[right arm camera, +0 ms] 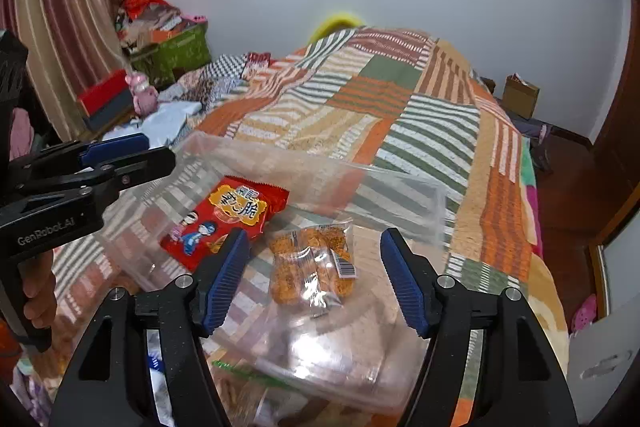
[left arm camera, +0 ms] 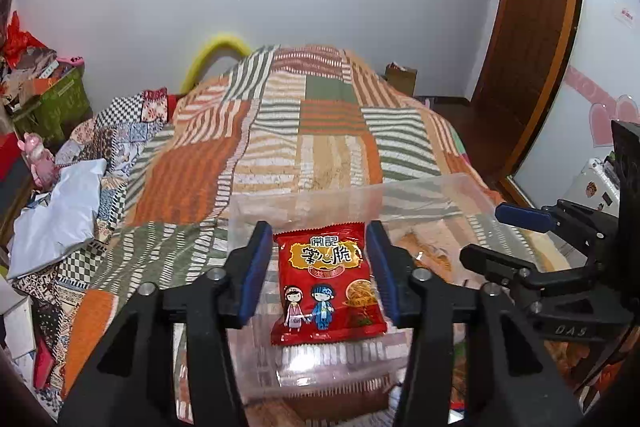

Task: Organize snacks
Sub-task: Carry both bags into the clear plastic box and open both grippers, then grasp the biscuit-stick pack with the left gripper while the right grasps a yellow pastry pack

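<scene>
Snack packets point(left arm camera: 328, 279) in clear bin point(left arm camera: 420, 187) | left claw point(left arm camera: 320, 267) wide, empty | right claw point(right arm camera: 316, 279) wide, empty

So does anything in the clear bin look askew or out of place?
Slightly. In the clear bin, the red snack packet lies at an angle to the clear-wrapped orange snack pack. Nothing is spilled or torn.

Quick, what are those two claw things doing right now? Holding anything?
Left gripper: open, holding nothing; the red packet lies in the clear bin.
Right gripper: open, holding nothing, above the clear packet.
</scene>
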Demonstrator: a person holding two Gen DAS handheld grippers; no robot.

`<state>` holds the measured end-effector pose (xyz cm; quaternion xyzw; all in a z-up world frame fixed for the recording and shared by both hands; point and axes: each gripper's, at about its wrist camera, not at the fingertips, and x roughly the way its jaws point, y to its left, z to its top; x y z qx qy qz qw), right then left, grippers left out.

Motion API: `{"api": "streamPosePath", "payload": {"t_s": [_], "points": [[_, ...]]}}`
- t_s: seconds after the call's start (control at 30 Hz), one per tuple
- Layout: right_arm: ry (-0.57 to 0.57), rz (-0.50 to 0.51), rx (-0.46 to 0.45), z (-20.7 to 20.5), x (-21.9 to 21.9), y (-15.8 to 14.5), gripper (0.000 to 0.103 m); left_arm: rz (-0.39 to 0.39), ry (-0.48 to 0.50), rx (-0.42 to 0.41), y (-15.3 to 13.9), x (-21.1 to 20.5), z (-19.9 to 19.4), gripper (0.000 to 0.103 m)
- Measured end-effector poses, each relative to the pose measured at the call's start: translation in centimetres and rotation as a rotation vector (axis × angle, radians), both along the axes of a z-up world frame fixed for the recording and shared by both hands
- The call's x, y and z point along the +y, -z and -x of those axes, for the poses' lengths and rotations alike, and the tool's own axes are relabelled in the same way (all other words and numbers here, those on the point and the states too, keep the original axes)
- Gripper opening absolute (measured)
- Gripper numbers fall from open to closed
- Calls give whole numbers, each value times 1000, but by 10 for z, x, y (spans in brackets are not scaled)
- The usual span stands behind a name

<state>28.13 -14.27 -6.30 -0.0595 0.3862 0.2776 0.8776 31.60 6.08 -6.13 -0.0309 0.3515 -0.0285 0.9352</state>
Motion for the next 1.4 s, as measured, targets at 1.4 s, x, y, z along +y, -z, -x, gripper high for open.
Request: {"api": "streamPosePath", "payload": {"t_s": [1.4], "points": [[63, 22, 67, 79, -70, 49, 76, 44, -35, 208, 80, 21, 97, 65]]}}
